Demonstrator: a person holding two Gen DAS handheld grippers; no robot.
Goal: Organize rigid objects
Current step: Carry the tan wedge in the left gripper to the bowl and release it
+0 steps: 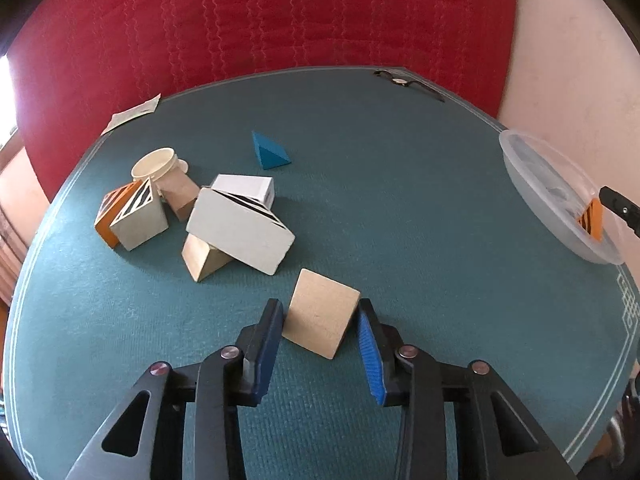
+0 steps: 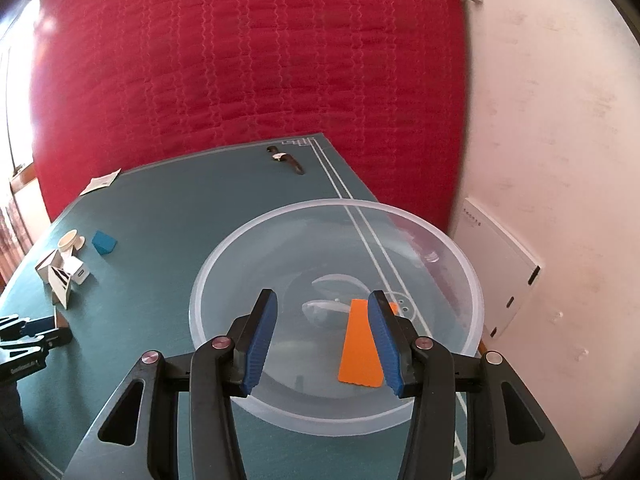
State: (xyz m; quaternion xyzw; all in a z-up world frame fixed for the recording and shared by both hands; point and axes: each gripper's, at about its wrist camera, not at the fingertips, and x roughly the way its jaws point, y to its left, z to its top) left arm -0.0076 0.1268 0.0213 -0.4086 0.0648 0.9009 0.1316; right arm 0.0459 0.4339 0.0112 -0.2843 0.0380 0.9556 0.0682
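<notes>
My left gripper (image 1: 320, 316) is open around a tan wedge block (image 1: 320, 314) that rests on the green table (image 1: 440, 240); its jaws flank the block's two sides. A pile of blocks lies beyond: a grey-white slab (image 1: 240, 232), a tan wedge (image 1: 204, 260), a striped grey block (image 1: 140, 216), an orange block (image 1: 110, 216), a cream cup (image 1: 156, 166), a white box (image 1: 248, 188) and a blue wedge (image 1: 270, 152). My right gripper (image 2: 324, 316) is open above a clear plastic bowl (image 2: 280, 412) that holds an orange block (image 2: 360, 348).
The bowl (image 1: 532, 176) stands at the table's right edge in the left wrist view. A wristwatch (image 1: 404, 82) lies at the far edge and a paper slip (image 1: 132, 112) at the far left. A red curtain (image 1: 260, 20) hangs behind. A white panel (image 2: 500, 264) leans on the wall.
</notes>
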